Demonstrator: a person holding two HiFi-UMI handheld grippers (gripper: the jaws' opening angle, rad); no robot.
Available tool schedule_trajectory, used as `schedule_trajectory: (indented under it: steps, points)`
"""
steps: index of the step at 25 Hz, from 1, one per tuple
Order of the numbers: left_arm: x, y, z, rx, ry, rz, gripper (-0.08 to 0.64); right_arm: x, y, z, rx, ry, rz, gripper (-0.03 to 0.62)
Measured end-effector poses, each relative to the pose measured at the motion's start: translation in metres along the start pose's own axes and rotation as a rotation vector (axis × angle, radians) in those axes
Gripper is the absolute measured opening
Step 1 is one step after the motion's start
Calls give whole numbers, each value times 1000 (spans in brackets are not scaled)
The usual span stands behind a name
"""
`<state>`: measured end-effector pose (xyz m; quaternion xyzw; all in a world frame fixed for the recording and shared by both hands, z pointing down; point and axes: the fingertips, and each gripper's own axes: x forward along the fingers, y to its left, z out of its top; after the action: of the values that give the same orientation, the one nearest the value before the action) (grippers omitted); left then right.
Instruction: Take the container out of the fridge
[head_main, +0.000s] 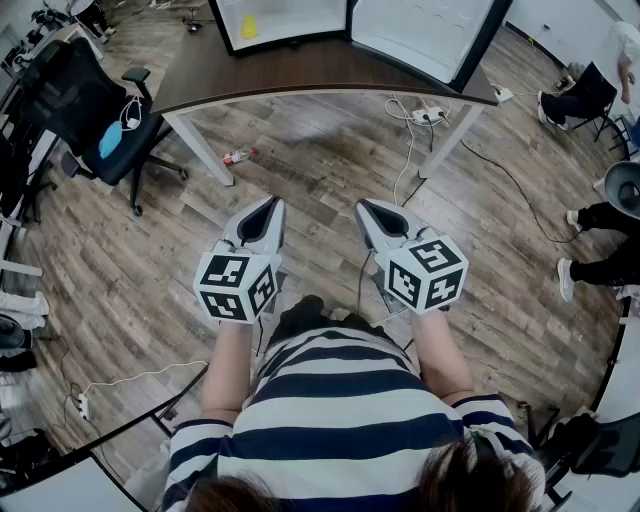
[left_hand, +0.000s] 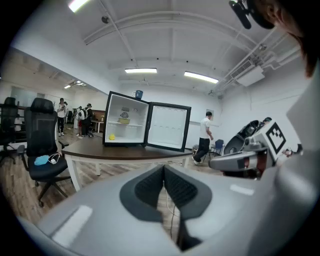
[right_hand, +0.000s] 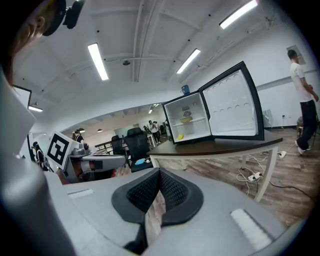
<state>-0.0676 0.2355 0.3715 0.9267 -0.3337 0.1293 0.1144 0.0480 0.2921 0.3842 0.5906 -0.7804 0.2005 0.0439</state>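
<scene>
Bright, even light from ceiling strip lights (left_hand: 141, 70) above the fridge (left_hand: 145, 127) makes its white interior glare, a soft shadow lies below it, and fisheye bending darkens every corner.

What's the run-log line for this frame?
phase: before reach | left gripper: shut, empty | right gripper: shut, empty | fridge: on table, door open | container: on shelf inside

The fridge (left_hand: 131, 127) is black outside and white within, the table (head_main: 300, 75) dark brown with white legs. The left gripper (head_main: 268, 203) and right gripper (head_main: 368, 207) are pale grey with black-and-white square markers. The person's shirt (head_main: 350, 410) is striped navy and white.
</scene>
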Motion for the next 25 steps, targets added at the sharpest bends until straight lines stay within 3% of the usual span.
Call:
schedule_trajectory:
  steps: [6, 12, 15, 25]
  points:
    - [-4, 14, -1, 36, 4, 44, 0, 15, -4, 0, 12, -1, 21, -6]
    - [-10, 38, -2, -43, 4, 64, 0, 37, -5, 3, 34, 5, 67, -6]
    - [-8, 54, -1, -47, 1, 84, 0, 52, -4, 1, 40, 27, 78, -6]
    - [48, 104, 8, -14, 22, 87, 0, 118, -12, 22, -5, 42, 145, -6]
